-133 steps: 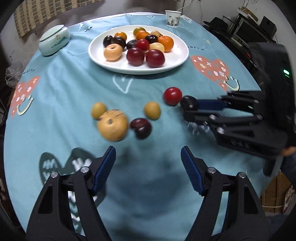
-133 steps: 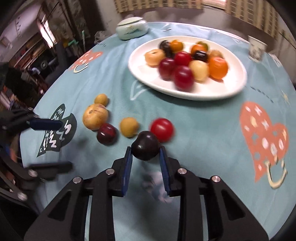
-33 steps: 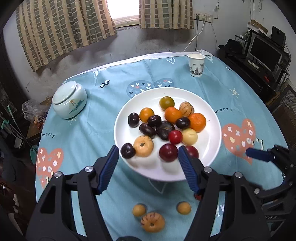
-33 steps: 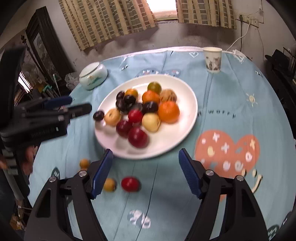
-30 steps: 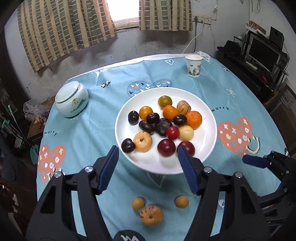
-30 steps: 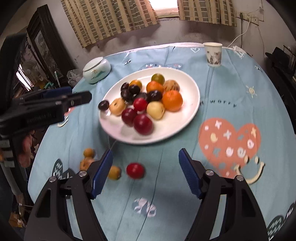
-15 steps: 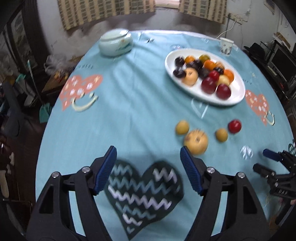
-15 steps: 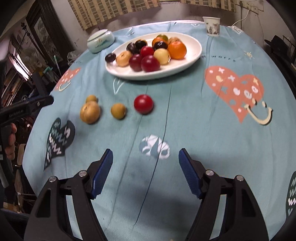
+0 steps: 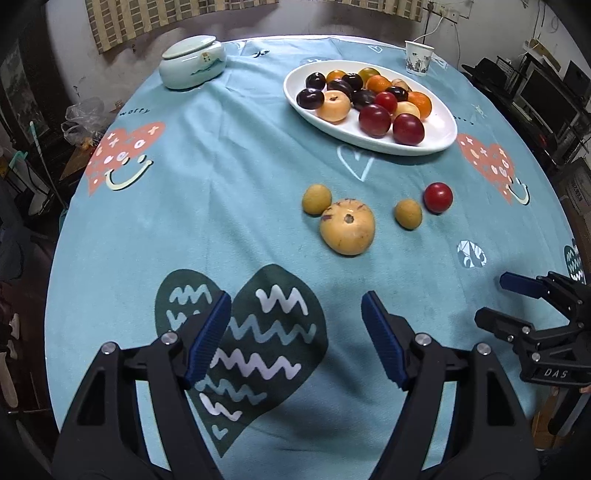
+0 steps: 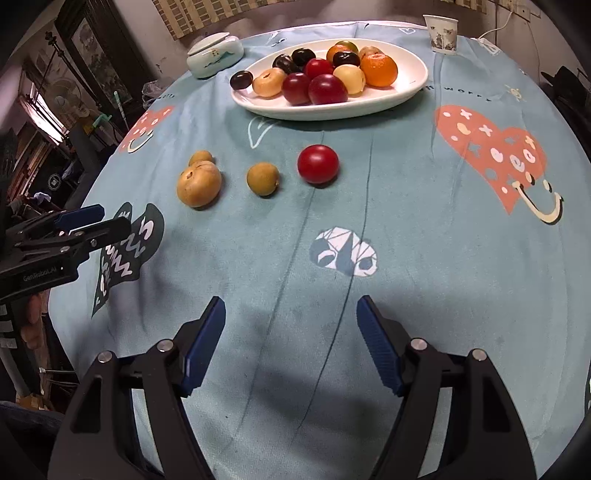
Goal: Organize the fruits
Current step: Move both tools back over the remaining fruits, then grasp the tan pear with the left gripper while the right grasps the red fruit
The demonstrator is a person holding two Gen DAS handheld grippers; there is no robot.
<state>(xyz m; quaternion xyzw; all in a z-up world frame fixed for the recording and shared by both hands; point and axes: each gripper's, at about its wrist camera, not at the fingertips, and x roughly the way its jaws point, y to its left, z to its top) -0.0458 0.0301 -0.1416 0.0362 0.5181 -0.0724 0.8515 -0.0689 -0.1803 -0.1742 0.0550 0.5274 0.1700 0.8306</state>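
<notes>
A white oval plate (image 9: 439, 138) (image 10: 413, 86) holds several plums, oranges and pale fruits at the far side of the table. On the cloth before it lie a large tan fruit (image 9: 347, 231) (image 10: 198, 184), two small tan fruits (image 9: 317, 199) (image 9: 407, 214) (image 10: 262, 179) and a red plum (image 9: 438, 197) (image 10: 318, 163). My left gripper (image 9: 295, 336) is open and empty, low over the dark heart print. My right gripper (image 10: 291, 336) is open and empty, near the table's front edge; it also shows in the left wrist view (image 9: 495, 301).
A pale green lidded jar (image 9: 192, 62) (image 10: 214, 54) stands at the far left. A paper cup (image 9: 418, 57) (image 10: 443, 34) stands at the far right. The round table has a teal cloth (image 9: 221, 192); dark furniture and clutter surround it.
Both grippers have pulled back from above the plate to low near the table's front. The dark plum the right gripper held earlier is gone from it; both are open.
</notes>
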